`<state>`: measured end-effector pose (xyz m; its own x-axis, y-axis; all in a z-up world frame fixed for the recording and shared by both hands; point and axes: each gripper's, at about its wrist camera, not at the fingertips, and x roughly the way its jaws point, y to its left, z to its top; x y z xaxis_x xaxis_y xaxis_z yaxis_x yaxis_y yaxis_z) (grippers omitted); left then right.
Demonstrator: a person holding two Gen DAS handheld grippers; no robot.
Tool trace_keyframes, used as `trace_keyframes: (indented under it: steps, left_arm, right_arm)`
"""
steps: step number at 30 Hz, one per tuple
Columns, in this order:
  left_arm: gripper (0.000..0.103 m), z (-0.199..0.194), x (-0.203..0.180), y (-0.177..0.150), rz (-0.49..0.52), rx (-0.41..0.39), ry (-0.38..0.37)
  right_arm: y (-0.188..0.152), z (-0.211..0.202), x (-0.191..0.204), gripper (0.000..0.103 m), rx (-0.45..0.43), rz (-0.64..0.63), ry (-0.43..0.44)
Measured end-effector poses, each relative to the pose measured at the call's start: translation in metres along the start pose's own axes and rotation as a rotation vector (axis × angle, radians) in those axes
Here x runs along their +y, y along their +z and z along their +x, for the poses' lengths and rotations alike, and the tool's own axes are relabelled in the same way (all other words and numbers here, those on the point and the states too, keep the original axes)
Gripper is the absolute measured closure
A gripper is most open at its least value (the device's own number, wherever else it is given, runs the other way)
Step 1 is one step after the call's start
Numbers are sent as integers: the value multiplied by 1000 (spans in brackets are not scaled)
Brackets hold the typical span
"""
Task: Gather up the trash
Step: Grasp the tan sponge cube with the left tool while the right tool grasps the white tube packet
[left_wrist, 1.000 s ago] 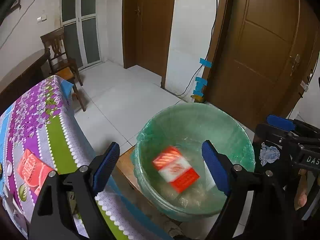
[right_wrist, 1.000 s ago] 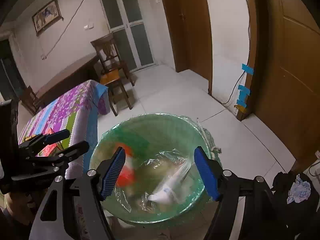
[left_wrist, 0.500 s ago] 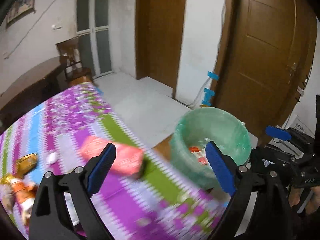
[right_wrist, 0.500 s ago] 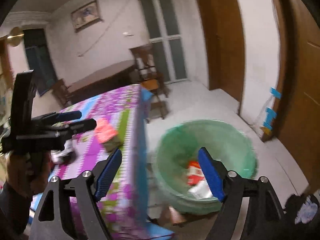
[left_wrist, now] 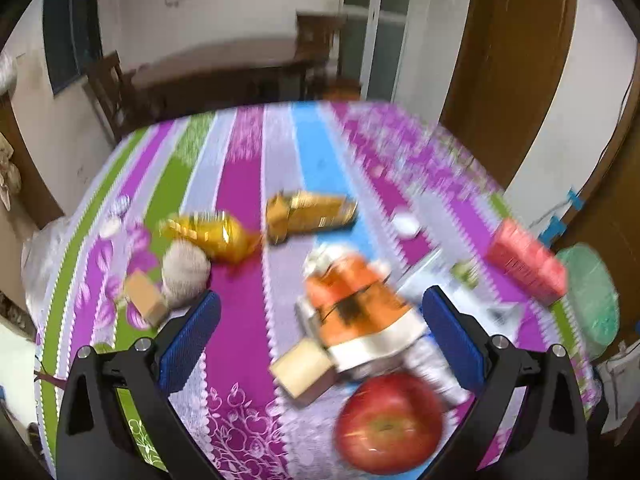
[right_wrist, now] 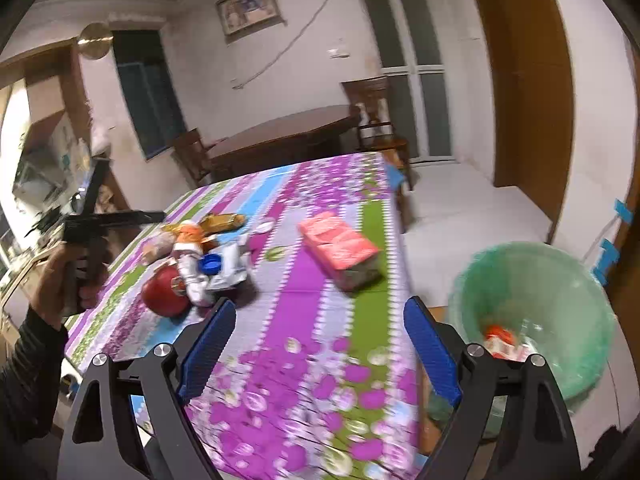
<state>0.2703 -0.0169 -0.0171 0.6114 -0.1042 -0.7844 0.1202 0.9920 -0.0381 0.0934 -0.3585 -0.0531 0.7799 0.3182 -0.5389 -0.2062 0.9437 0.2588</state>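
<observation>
The left gripper (left_wrist: 318, 334) hangs over the striped tablecloth (left_wrist: 236, 264), jaws opening wide and gripping nothing; an orange-and-white wrapper (left_wrist: 356, 312) lies on the cloth below the gap, a red apple (left_wrist: 390, 422) nearer. The right gripper (right_wrist: 316, 350), likewise opening and empty, hovers at the cloth's near edge, with the green-lined bin (right_wrist: 560, 280) just beyond its right finger and a pink box (right_wrist: 340, 242) further in on the cloth

On the striped floral tablecloth (left_wrist: 240, 208), the round red apple (left_wrist: 390, 424) lies at six o'clock, the flat red carton (left_wrist: 524, 260) at three, the crinkled gold wrapper (left_wrist: 208, 236) at nine.
</observation>
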Motion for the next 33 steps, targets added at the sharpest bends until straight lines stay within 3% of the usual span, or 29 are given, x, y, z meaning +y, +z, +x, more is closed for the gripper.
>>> trace_keyframes:
  steps: [11,14,16,18,23,24,29,31,33]
  left_arm:
    - [7,37,-6,-13,61,40,71]
    - [25,36,-3,-12,37,36,50]
    - [48,37,-2,-11,41,47,42]
    - [82,42,1,-11,37,74,0]
    - [89,37,15,-15,-3,44,-64]
    - [103,32,19,-16,-6,32,-77]
    - [102,3,37,-17,46,-3,-135]
    - [83,-1,47,-24,117,19,-172]
    - [33,-2,53,-33,179,-13,-105]
  right_arm:
    - [3,27,44,17,47,-71,49]
    - [2,32,48,17,58,-77,55]
    - [4,31,48,17,64,-81,58]
    - [7,32,50,17,62,-87,63]
    - [12,38,55,17,65,-97,77]
    - [12,40,56,17,70,-99,80]
    - [12,51,58,13,95,-107,93]
    - [10,54,59,11,101,-106,98]
    - [8,58,59,11,111,-103,104]
